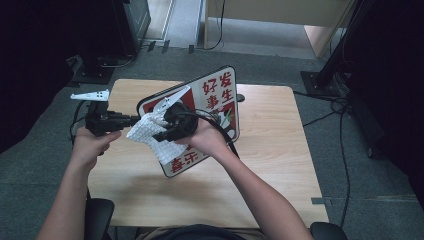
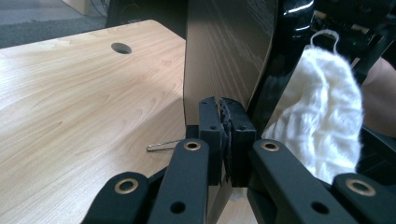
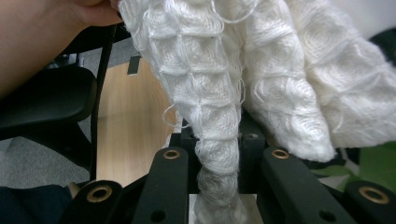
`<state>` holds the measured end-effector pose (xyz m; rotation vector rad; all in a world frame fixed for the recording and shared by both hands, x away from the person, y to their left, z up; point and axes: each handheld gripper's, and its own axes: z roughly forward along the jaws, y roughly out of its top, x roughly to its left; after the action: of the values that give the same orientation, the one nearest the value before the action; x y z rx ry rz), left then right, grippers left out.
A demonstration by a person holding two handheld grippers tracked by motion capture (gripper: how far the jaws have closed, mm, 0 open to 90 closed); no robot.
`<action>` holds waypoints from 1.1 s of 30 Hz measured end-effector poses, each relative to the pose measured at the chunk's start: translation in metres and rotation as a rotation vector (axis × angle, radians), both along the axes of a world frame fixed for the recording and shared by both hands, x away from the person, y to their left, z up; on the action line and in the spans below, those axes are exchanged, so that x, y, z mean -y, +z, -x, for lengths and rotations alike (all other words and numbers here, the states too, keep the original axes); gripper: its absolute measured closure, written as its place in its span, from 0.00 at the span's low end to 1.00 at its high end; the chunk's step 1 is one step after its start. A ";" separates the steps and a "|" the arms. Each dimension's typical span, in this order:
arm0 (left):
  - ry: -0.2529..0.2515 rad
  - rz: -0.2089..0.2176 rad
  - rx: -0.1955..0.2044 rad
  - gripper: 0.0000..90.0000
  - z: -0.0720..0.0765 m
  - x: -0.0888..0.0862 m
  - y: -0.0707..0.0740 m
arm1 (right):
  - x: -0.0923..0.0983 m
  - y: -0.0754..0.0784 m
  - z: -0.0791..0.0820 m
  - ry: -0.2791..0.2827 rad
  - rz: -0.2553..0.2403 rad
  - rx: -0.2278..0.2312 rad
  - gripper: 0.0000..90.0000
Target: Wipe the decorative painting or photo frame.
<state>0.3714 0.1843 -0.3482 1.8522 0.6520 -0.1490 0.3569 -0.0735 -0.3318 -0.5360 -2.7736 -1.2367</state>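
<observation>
1. Over the middle of the wooden table, from the high view, a person tilts a printed sign board up on its near edge. The left gripper pinches the board's left edge; the right gripper presses a white waffle-weave cloth onto its face. It looks like wiping, so I'd keep the left hold steady and stroke away from that clamp. Bare tabletop lies right and near for wider sweeps.

2. Along the left gripper view, the jaws are clamped on the board's thin edge, its brown back upright. A small metal clip lies on the wood beside them.

3. Through the right gripper view, the jaws are squeezed on a twisted fold of cloth; the rest hangs loose and could snag the board's edge.
</observation>
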 end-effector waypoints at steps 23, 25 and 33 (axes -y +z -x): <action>0.011 0.004 -0.016 0.97 0.000 -0.001 -0.002 | 0.006 -0.034 0.006 0.004 -0.026 -0.024 0.87; 0.012 0.005 -0.016 0.97 0.000 -0.001 -0.002 | 0.006 -0.036 0.007 0.004 -0.023 -0.025 0.87; 0.011 0.005 -0.019 0.97 -0.001 -0.001 -0.003 | 0.007 -0.049 0.010 0.008 -0.014 -0.026 0.87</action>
<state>0.3723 0.1856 -0.3512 1.8441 0.6740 -0.1606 0.3470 -0.0807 -0.3811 -0.5360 -2.7403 -1.2380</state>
